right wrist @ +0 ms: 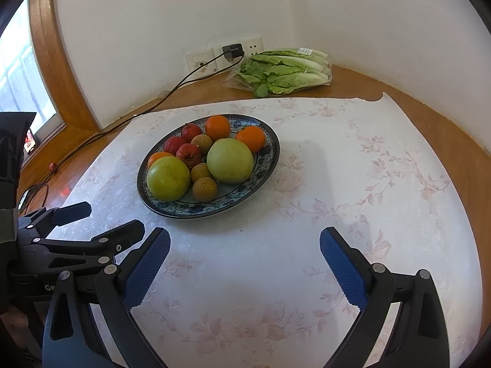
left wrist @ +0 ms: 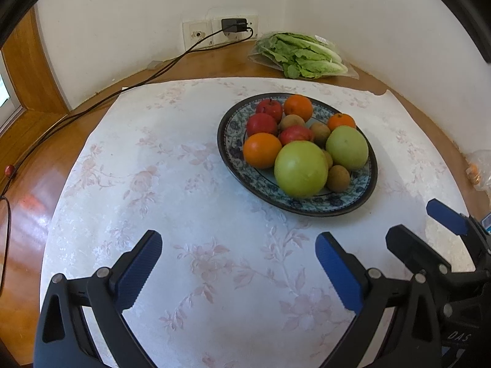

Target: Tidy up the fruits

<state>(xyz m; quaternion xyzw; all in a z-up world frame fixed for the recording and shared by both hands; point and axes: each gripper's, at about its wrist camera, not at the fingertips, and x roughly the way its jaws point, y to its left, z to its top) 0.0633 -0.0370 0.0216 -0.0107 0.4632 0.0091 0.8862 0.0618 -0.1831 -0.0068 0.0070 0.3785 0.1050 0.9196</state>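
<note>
My left hand-held gripper and right hand-held gripper both gape wide and empty above the pale floral cloth on my wooden desk, the blue-patterned ceramic plate of apples, oranges and green fruit lying ahead between them, bagged green lettuce beyond, a red-dotted cable only in the left view.
</note>
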